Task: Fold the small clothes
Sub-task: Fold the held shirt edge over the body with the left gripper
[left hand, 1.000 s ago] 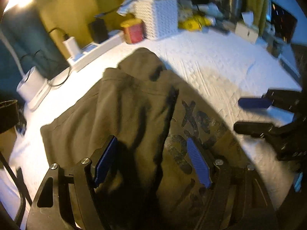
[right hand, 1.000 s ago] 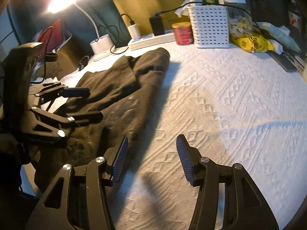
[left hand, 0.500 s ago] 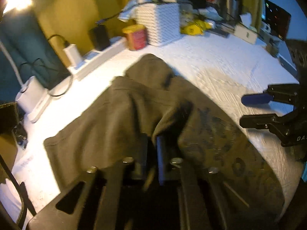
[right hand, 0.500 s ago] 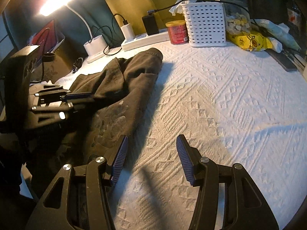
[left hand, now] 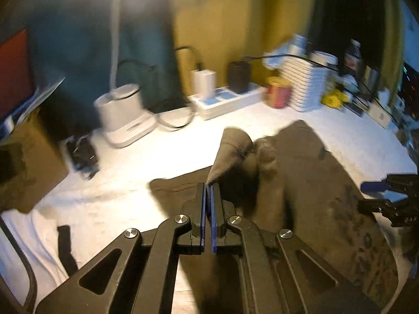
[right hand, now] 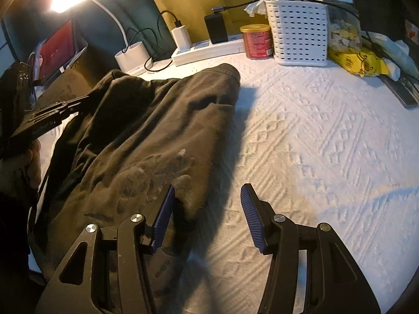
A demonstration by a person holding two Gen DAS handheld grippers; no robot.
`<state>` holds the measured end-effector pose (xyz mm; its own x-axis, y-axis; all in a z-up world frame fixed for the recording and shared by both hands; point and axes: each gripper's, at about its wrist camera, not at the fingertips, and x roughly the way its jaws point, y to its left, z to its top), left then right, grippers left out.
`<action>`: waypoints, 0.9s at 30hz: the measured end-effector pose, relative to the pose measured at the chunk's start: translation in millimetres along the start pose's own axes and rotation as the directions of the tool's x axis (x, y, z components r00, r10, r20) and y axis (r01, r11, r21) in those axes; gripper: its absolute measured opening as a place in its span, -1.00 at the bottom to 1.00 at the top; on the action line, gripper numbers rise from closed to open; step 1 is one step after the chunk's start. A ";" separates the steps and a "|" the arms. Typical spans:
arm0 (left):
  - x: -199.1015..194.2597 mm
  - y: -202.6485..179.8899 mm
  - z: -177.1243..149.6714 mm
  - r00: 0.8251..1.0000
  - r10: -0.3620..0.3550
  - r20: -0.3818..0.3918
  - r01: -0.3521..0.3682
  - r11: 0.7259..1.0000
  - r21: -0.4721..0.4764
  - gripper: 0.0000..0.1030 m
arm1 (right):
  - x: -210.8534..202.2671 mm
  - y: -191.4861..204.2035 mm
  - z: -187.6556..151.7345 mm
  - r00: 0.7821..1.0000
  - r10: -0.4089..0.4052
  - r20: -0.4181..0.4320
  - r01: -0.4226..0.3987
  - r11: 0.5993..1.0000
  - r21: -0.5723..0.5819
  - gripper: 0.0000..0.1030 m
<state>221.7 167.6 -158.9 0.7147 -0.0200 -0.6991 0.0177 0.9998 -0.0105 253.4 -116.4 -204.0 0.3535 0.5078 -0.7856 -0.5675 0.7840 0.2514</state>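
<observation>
A dark olive garment (right hand: 146, 141) with a faded print lies spread on the white textured cloth (right hand: 314, 136). My left gripper (left hand: 208, 187) is shut on a fold of the garment (left hand: 230, 154) and holds it lifted above the table. In the right wrist view the left gripper (right hand: 76, 104) shows at the far left with the cloth draped up to it. My right gripper (right hand: 207, 201) is open and empty, low over the garment's right edge near the print. It also shows at the right of the left wrist view (left hand: 377, 195).
Along the back stand a white perforated basket (right hand: 298, 34), a red tin (right hand: 255, 40), a white power strip (right hand: 207, 48) with chargers, a lamp base (right hand: 132, 57) and a yellow packet (right hand: 358, 61). A brown box (left hand: 28, 162) sits at the left.
My left gripper closed on a fold of the garment and lifted it up and to the left. My right gripper stayed open and shifted slightly toward the garment's edge.
</observation>
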 end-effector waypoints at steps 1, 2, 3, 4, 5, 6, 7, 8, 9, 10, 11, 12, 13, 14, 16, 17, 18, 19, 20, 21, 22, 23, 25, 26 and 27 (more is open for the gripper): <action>2.5 9.0 -2.2 1.000 -0.001 -0.005 0.001 1.000 -0.018 -0.98 | 0.7 1.1 1.2 1.000 -0.003 -0.001 0.003 1.000 -0.003 0.08; 5.3 14.4 -3.7 1.000 -0.005 -0.012 0.004 1.000 -0.030 -0.98 | 2.0 3.0 3.4 1.000 -0.006 -0.002 0.006 1.000 -0.007 0.08; 8.9 18.1 -5.8 1.000 -0.015 -0.025 0.014 0.999 -0.036 -0.98 | 3.5 4.8 5.7 1.000 -0.009 -0.004 0.009 1.000 -0.009 0.08; 9.8 20.2 -8.0 0.999 -0.018 -0.028 0.016 0.999 -0.043 -0.97 | 4.7 6.1 7.6 1.000 -0.010 -0.006 0.010 1.000 -0.010 0.08; 11.3 22.0 -9.1 0.999 -0.016 -0.030 0.014 0.998 -0.055 -0.97 | 6.0 7.8 9.4 1.000 -0.012 -0.008 0.012 1.000 -0.013 0.08; 13.2 24.4 -10.5 0.999 -0.009 -0.035 0.007 0.998 -0.064 -0.97 | 7.2 9.6 11.4 1.000 -0.014 -0.009 0.014 1.000 -0.016 0.08; 13.2 25.8 -11.5 0.999 0.014 -0.037 -0.016 0.998 -0.067 -0.95 | 8.0 11.0 12.6 1.000 -0.016 -0.009 0.016 1.000 -0.018 0.08; 13.2 29.0 -11.6 0.999 0.035 -0.034 -0.037 0.996 -0.078 -0.95 | 8.8 12.6 13.9 1.000 -0.017 -0.010 0.017 1.000 -0.019 0.08; 13.1 34.3 -11.3 0.998 0.057 -0.034 -0.060 0.993 -0.098 -0.95 | 9.6 13.7 14.9 1.000 -0.018 -0.011 0.017 1.000 -0.021 0.08; 12.5 39.1 -10.9 0.996 0.078 -0.035 -0.082 0.989 -0.121 -0.95 | 10.4 14.6 16.0 1.000 -0.019 -0.013 0.019 1.000 -0.023 0.08; 11.7 39.0 -10.2 0.996 0.084 -0.034 -0.088 0.989 -0.123 -0.95 | 11.7 15.4 17.1 1.000 -0.021 -0.014 0.020 0.999 -0.026 0.08; 10.7 36.4 -9.2 0.996 0.081 -0.031 -0.084 0.990 -0.109 -0.94 | 13.0 16.4 18.7 1.000 -0.023 -0.015 0.022 0.999 -0.032 0.08; 8.2 30.3 -7.4 0.998 0.062 -0.024 -0.064 0.994 -0.090 -0.94 | 13.8 17.1 20.2 1.000 -0.026 -0.015 0.025 0.999 -0.038 0.08; 6.3 26.2 -5.5 0.999 0.037 -0.018 -0.038 0.996 -0.080 -0.92 | 14.2 17.3 21.9 0.999 -0.029 -0.014 0.029 0.999 -0.043 0.08; 5.1 16.1 -2.3 0.999 -0.037 -0.008 0.036 0.997 -0.068 -0.58 | 14.3 16.8 27.5 0.999 -0.039 -0.008 0.038 0.998 -0.047 0.08; 6.7 12.1 -1.2 0.998 -0.064 -0.008 0.064 0.996 -0.066 -0.03 | 13.9 15.7 30.2 0.999 -0.042 -0.002 0.042 0.998 -0.047 0.08; 9.0 8.2 -0.8 0.996 -0.090 -0.007 0.089 0.994 -0.069 0.43 | 13.1 14.6 32.8 0.999 -0.046 0.005 0.046 0.998 -0.045 0.08; 12.6 5.9 -0.2 0.992 -0.123 -0.006 0.122 0.989 -0.083 0.48 | 12.2 13.3 35.3 0.999 -0.049 0.012 0.049 0.998 -0.043 0.08; 15.6 4.8 0.3 0.989 -0.148 -0.009 0.147 0.984 -0.097 0.48 | 11.2 11.8 38.5 0.998 -0.052 0.019 0.053 0.998 -0.043 0.08; 18.6 3.8 0.8 0.985 -0.174 -0.017 0.171 0.979 -0.108 0.48 | 10.1 9.4 41.9 0.998 -0.058 0.028 0.059 0.997 -0.041 0.08; 22.0 2.4 1.1 0.978 -0.207 -0.018 0.204 0.973 -0.105 0.48 | 9.5 7.0 44.6 0.997 -0.063 0.035 0.064 0.997 -0.038 0.08; 24.1 0.3 1.4 0.976 -0.218 -0.015 0.215 0.972 -0.093 0.48 | 9.0 2.0 48.4 0.997 -0.068 0.042 0.069 0.997 -0.027 0.08; 30.4 -4.6 -1.2 0.977 -0.210 -0.034 0.208 0.976 -0.057 0.47 | 10.1 -5.6 54.4 0.997 -0.063 0.044 0.063 0.998 -0.005 0.08; 33.6 -6.0 -1.8 0.976 -0.214 -0.048 0.212 0.976 -0.048 0.36 | 11.1 -10.5 58.1 0.997 -0.063 0.045 0.062 0.998 0.011 0.08; 36.4 -7.1 -2.2 0.973 -0.223 -0.059 0.221 0.974 -0.040 0.06 | 12.5 -15.4 62.4 0.997 -0.064 0.048 0.063 0.998 0.025 0.08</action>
<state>246.1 159.8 -185.8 0.6505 -0.2422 -0.7199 0.1476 0.9700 -0.1930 313.0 -99.9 -182.4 0.4244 0.4726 -0.7723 -0.5250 0.8234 0.2154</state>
